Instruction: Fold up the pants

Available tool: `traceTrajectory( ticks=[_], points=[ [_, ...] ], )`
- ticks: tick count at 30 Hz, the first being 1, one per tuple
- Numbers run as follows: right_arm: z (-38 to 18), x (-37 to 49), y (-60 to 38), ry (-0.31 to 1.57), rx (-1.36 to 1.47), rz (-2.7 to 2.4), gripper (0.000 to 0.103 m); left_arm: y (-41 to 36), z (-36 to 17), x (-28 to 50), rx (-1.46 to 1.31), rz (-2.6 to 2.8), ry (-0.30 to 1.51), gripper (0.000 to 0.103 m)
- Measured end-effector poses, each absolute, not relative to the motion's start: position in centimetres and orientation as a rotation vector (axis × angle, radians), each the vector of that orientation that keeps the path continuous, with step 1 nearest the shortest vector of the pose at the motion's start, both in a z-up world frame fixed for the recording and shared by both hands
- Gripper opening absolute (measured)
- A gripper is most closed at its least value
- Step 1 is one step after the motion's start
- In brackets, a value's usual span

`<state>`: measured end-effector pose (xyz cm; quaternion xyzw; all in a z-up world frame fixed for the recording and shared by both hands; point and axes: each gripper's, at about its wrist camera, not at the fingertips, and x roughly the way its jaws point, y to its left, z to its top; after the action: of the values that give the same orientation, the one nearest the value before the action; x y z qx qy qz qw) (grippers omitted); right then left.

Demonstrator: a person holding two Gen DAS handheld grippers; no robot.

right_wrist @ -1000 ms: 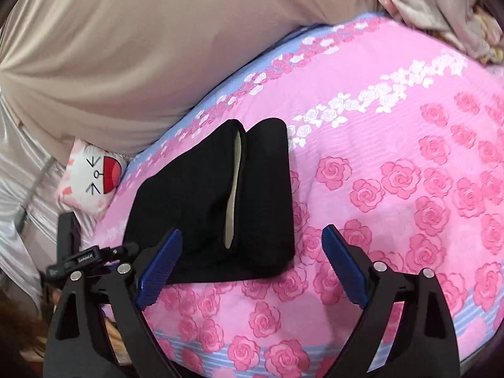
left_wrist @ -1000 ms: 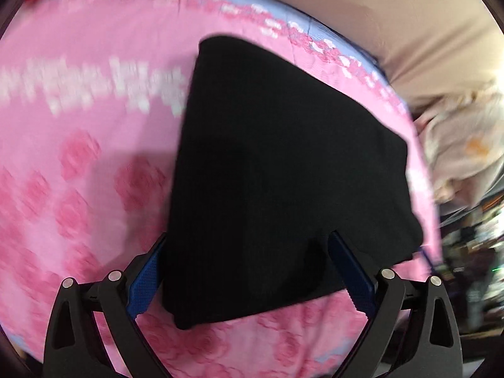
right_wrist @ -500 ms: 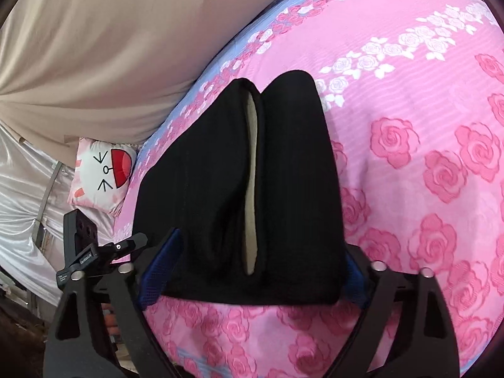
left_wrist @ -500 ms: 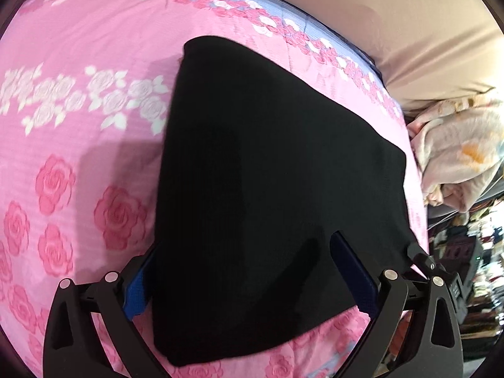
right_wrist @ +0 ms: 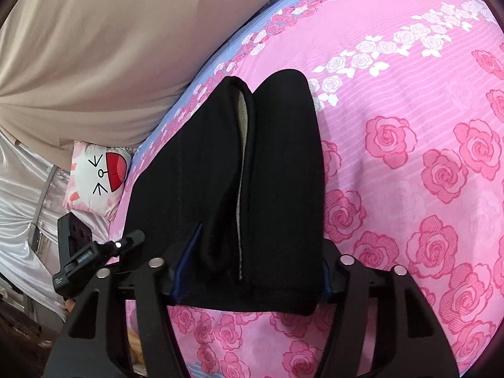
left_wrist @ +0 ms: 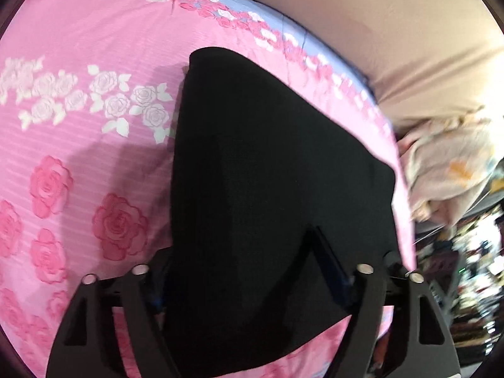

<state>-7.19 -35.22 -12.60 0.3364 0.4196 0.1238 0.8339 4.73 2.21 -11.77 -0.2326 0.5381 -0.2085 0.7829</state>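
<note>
Honestly, the risk here is the bundle coming apart. The pants [left_wrist: 277, 189] are already folded into a thick black stack on the pink rose bedsheet [left_wrist: 78, 145], near the bed's far edge by the beige cushion [left_wrist: 393, 31]. The left gripper [left_wrist: 239, 286] has its jaws astride one end and they've just been closing, cloth between them, but I can't tell if the pads actually bite. The right gripper [right_wrist: 252, 271] is on the other end, jaws also just closing, pads against both sides of the stack, so gripping it. If one side pinches only the top layer, lifting would peel the fold open. The long axis runs away from each camera toward the far edge; the pale lining slit [right_wrist: 241, 170] follows it.
</note>
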Motion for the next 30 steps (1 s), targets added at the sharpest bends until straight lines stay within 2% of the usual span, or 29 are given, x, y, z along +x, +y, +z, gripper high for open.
traceTrajectory(
  ticks=[3, 4, 5, 6, 8, 10, 16, 30],
  points=[
    [-12.6, -7.2, -35.1, 0.880, 0.706, 0.262, 0.061, 1.8, -11.7, 4.9, -0.490, -0.452, 1.145, 0.078],
    [-12.6, -7.3, -35.0, 0.885, 0.696, 0.230, 0.055, 1.5, -11.6, 4.8, -0.464, -0.444, 1.142, 0.069],
    [-12.5, -7.4, -34.9, 0.879, 0.690, 0.230, 0.052, 1.3, -11.4, 4.7, -0.435, -0.415, 1.136, 0.055],
    [-12.3, -7.5, -34.7, 0.870, 0.693, 0.234, 0.047, 1.5, -11.3, 4.5, -0.429, -0.412, 1.131, 0.052],
    [-11.8, -7.7, -34.4, 0.859, 0.681, 0.237, 0.042, 2.0, -10.9, 4.2, -0.451, -0.428, 1.126, 0.037],
    [-11.4, -7.8, -34.3, 0.849, 0.684, 0.237, 0.040, 2.1, -10.2, 4.2, -0.459, -0.447, 1.123, 0.033],
    [-8.9, -8.7, -34.1, 0.799, 0.692, 0.271, 0.035, 1.4, -7.3, 2.9, -0.388, -0.472, 1.074, 0.030],
    [-4.5, -12.1, -29.6, 0.782, 0.634, 0.346, 0.034, 5.6, -2.8, -1.7, -0.398, -0.544, 1.012, 0.030]
  ],
)
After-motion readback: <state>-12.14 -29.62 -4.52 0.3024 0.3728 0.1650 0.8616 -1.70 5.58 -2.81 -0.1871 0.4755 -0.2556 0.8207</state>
